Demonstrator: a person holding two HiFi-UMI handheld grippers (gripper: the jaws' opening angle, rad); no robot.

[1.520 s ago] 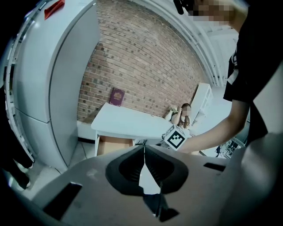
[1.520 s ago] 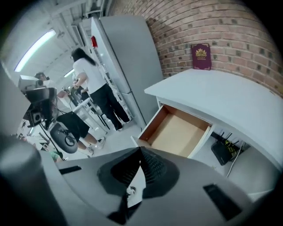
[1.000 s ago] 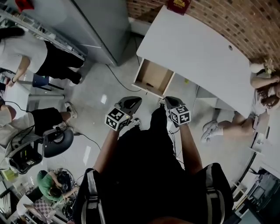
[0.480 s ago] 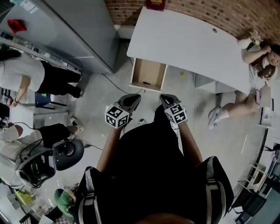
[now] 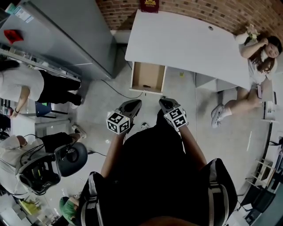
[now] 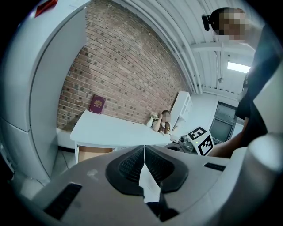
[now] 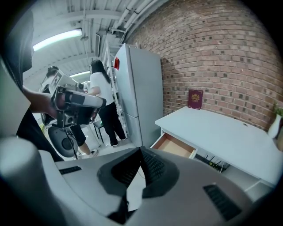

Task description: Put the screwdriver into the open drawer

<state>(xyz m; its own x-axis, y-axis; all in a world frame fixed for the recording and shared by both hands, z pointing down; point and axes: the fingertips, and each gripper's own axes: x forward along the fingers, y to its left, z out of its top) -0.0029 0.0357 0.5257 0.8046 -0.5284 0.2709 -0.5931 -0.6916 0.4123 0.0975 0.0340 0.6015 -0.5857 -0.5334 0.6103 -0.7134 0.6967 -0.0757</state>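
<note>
A white desk (image 5: 185, 39) stands against the brick wall, with its wooden drawer (image 5: 148, 77) pulled open toward me. A small dark thing (image 5: 146, 87) lies near the drawer's front; I cannot tell what it is. No screwdriver shows in either gripper. My left gripper (image 5: 132, 106) and right gripper (image 5: 164, 103) hang side by side over the floor, short of the drawer. In the left gripper view the gripper (image 6: 144, 146) is shut and empty, with the drawer (image 6: 95, 153) ahead on the left. In the right gripper view the gripper (image 7: 140, 151) is also shut and empty, the drawer (image 7: 174, 145) beyond it.
A tall grey fridge (image 5: 66, 35) stands left of the desk. A red book (image 5: 149, 5) leans at the desk's back. A person (image 5: 256, 57) sits at the desk's right end; others stand at the left. An office chair (image 5: 70, 159) and a floor cable (image 5: 119, 90) lie nearby.
Both grippers have crept forward and a little upward toward the desk, jaws still shut. The head view has swung, so the desk now lies squarer across the top.
</note>
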